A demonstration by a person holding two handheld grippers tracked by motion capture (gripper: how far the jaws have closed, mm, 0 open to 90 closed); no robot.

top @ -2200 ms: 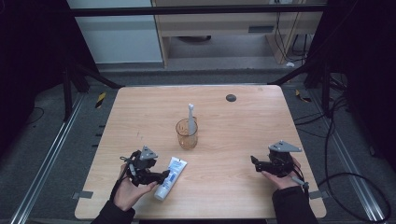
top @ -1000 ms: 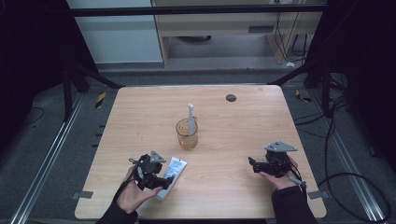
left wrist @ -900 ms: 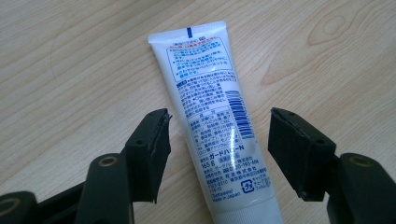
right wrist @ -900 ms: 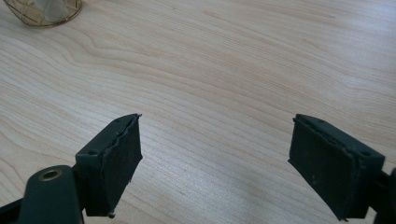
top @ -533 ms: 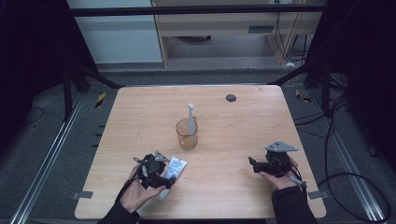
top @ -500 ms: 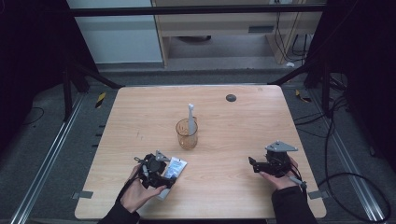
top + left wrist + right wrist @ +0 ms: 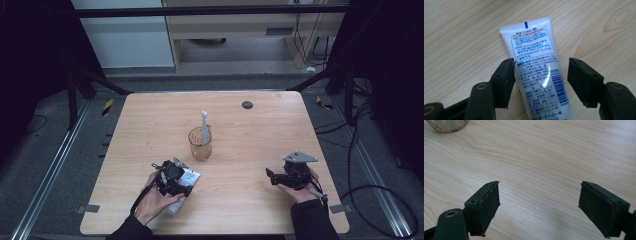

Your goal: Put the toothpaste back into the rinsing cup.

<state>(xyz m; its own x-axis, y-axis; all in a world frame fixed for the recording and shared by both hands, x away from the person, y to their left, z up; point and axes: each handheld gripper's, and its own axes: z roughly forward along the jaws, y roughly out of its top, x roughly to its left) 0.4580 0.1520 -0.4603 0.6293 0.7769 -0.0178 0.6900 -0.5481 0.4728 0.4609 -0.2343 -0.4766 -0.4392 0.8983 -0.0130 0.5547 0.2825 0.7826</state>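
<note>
So we've got the left gripper (image 7: 540,72) sitting right over the white tube (image 7: 537,72), which lies flat on the wooden table (image 7: 250,200) near the front edge on our left side. Its jaws are spread wide with the tube between them: the left jaw looks like it's touching or just beside the tube's edge, the right jaw clearly stands off, so nothing's squeezed. The tube's crimped end points away from us in the left gripper view. Over on the right, the right gripper (image 7: 539,207) rests low above bare wood, jaws wide apart with nothing between them. Mid-table there's an amber glass cup (image 7: 200,143) with a white toothbrush (image 7: 204,122) standing in it.
</note>
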